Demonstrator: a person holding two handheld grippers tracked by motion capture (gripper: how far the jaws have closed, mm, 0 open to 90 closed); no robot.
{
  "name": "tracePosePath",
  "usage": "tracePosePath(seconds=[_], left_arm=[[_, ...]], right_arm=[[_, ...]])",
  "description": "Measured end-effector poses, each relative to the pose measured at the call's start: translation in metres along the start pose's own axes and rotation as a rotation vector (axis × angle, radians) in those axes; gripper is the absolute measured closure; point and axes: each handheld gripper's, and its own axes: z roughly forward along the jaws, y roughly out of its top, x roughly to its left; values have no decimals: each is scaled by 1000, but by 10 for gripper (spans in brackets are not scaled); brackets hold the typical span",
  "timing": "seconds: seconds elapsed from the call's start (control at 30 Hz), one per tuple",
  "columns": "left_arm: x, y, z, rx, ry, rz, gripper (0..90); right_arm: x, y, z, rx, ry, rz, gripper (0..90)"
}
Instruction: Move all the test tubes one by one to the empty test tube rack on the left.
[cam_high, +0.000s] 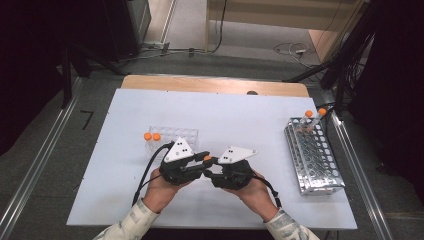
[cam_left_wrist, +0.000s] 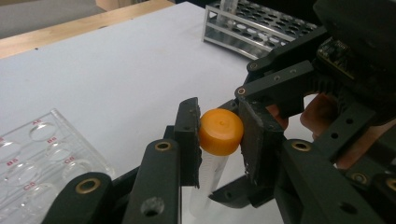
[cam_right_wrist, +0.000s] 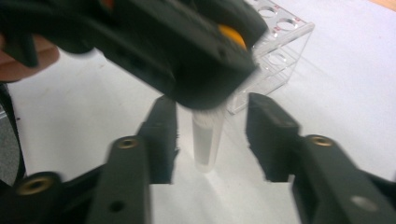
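A clear tube with an orange cap (cam_left_wrist: 221, 130) stands upright just above the white table (cam_high: 240, 115). My left gripper (cam_left_wrist: 219, 135) is shut on the cap, one pad on each side. In the right gripper view the tube's clear body (cam_right_wrist: 208, 140) hangs between the jaws of my right gripper (cam_right_wrist: 212, 116). Those jaws stand open, with a gap on both sides of the tube. In the high view both grippers meet at the table's front middle, the left gripper (cam_high: 202, 161) beside the right gripper (cam_high: 212, 170).
A clear plastic rack (cam_high: 172, 135) holding two orange-capped tubes (cam_high: 152, 136) stands just behind the left hand. A metal wire rack (cam_high: 312, 155) sits at the right edge, with capped tubes (cam_high: 315, 114) at its far end.
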Motion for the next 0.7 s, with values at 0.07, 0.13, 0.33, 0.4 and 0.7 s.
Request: tracePosePath(seconds=[0.07, 0.13, 0.33, 0.4, 0.7], left_arm=[[2, 1, -3, -7, 4, -6, 699], [4, 3, -6, -11, 6, -8, 699], [9, 6, -14, -34, -4, -31, 699], [9, 7, -16, -39, -2, -30, 699], [13, 11, -23, -58, 2, -42, 699]], right_arm=[[-1, 0, 0, 3, 2, 2, 383], [-2, 0, -1, 11, -4, 5, 353], [-4, 0, -3, 17, -2, 23, 292], [-5, 0, -3, 20, -4, 24, 280], [-8, -1, -5, 11, -28, 36, 247]])
